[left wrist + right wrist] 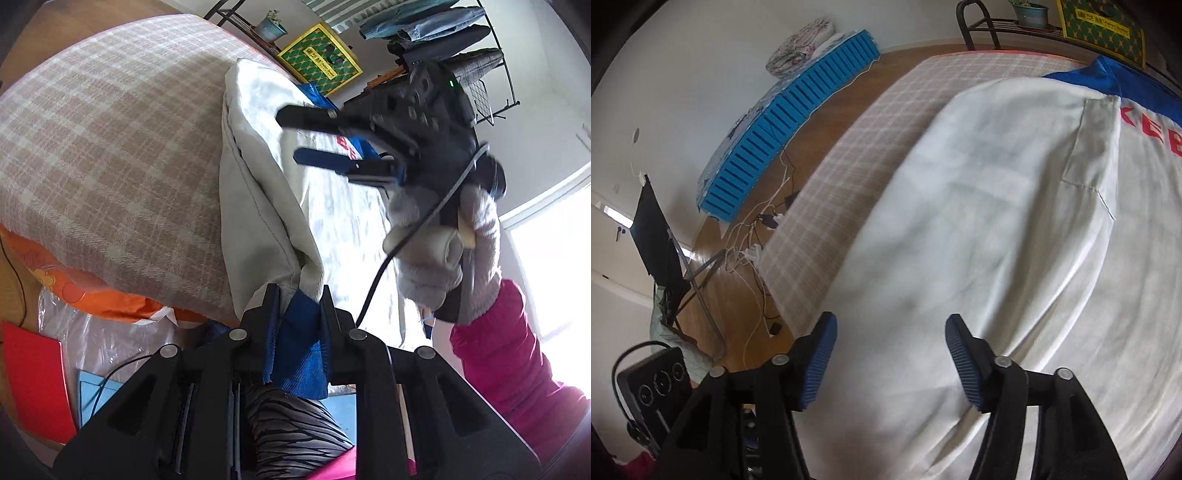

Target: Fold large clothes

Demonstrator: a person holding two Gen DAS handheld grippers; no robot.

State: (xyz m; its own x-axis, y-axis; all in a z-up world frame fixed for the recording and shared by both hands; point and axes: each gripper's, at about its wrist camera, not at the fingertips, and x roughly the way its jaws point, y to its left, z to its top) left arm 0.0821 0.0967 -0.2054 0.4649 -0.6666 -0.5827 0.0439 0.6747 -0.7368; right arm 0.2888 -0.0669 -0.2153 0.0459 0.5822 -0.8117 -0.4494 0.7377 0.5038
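A large white shirt [979, 229] with blue trim and red lettering lies spread across the checked bed [849, 177], reaching toward twelve o'clock. Its near blue-edged corner [299, 343] is gathered and lifted at six o'clock, the cloth creased below it.

We are seeing red lettering [1152, 129] on the white garment [979, 221] running off the right-wrist view's right edge. The left gripper [297, 314] is covering the blue hem [299, 354] it pinches. The right gripper [314, 136] is motion-blurred.
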